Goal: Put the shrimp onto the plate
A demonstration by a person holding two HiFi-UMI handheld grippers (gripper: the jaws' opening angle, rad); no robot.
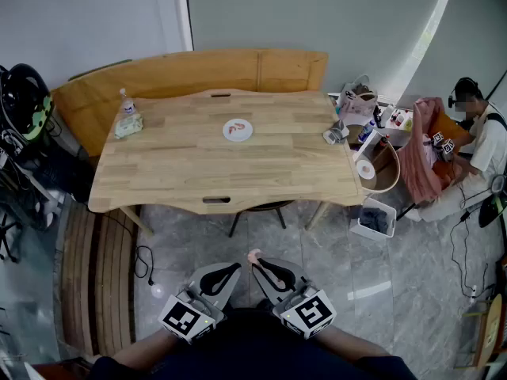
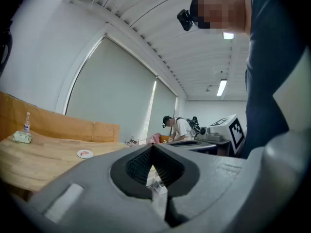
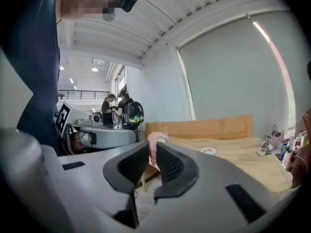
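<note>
Close in, the right tongs (image 3: pixel 153 155) are clamped on the shrimp (image 3: pixel 152 148). Its pink body stands upright between the ribbed pads, which hide most of it, and only the curled top clears the tips. In the head view it shows as no more than a pink nub at those tips. The left tongs (image 2: pixel 151 148) are closed tip to tip with nothing between them.

Both tongs are held low and side by side near the holder's body, tips almost meeting, above the floor and well short of the table (image 1: pixel 174 172). The bottom edge of the head view cuts off the forearms.

The plate (image 1: pixel 226 131) lies near the table's middle, well apart from the shrimp. A red-orange mark on it is too small to tell. A bottle (image 1: pixel 125 101) stands at the table's left end with a packet (image 1: pixel 128 125) just beside it. A small cluster at the right edge cannot be made out. A bench (image 1: pixel 198 74) runs behind the table. Past its right end sits another person (image 1: pixel 479 145), partly hidden by a pink cloth (image 1: pixel 420 161).
</note>
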